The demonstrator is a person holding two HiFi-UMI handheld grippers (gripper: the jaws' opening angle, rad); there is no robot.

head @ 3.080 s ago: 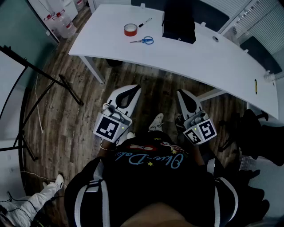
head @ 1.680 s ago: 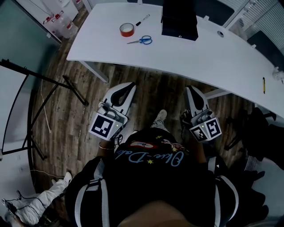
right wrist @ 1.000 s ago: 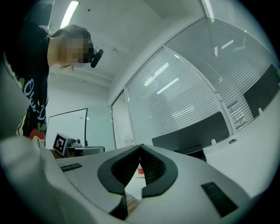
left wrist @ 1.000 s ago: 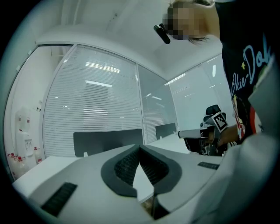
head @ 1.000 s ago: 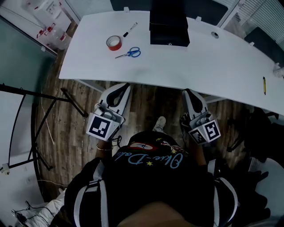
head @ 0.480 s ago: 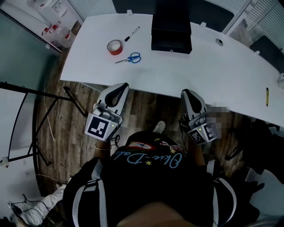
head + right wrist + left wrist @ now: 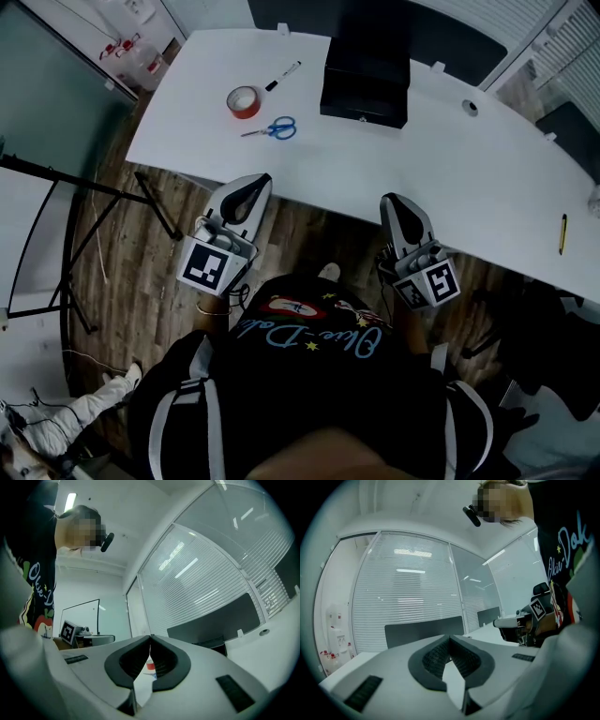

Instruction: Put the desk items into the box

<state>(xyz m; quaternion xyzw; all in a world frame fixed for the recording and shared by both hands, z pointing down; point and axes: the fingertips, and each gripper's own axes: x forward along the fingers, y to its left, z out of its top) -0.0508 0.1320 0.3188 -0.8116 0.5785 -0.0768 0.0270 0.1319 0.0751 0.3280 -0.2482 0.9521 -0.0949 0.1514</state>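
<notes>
Head view looks steeply down on me standing at the near edge of a white curved desk (image 7: 450, 169), with one gripper held out in front of each side of my body. The left gripper (image 7: 251, 184) points toward the desk edge, its tips just short of it over the wooden floor (image 7: 122, 244). The right gripper (image 7: 393, 201) points the same way, and its tips lie right at the desk's near edge in this picture. I cannot tell whether it touches the desk.

Left gripper view shows its two jaws pressed tip to tip with nothing between them. Right gripper view shows the same, jaws together and empty. Through the hollow behind the right tips I see a small red patch on the white desktop, too small to name with certainty.

On the desk, well apart from both grippers, the black box (image 7: 366, 80) sits toward the far side. To its left lie three items: a red tape roll (image 7: 244, 101), blue-handled scissors (image 7: 274, 129) just in front of the roll, and a marker (image 7: 283, 75) between the roll and the box, toward the far edge. None of them is in the box. A yellow pencil (image 7: 562, 232) lies alone far to the right.

A black tripod stand (image 7: 84, 187) stands on the floor to the left of the desk.
</notes>
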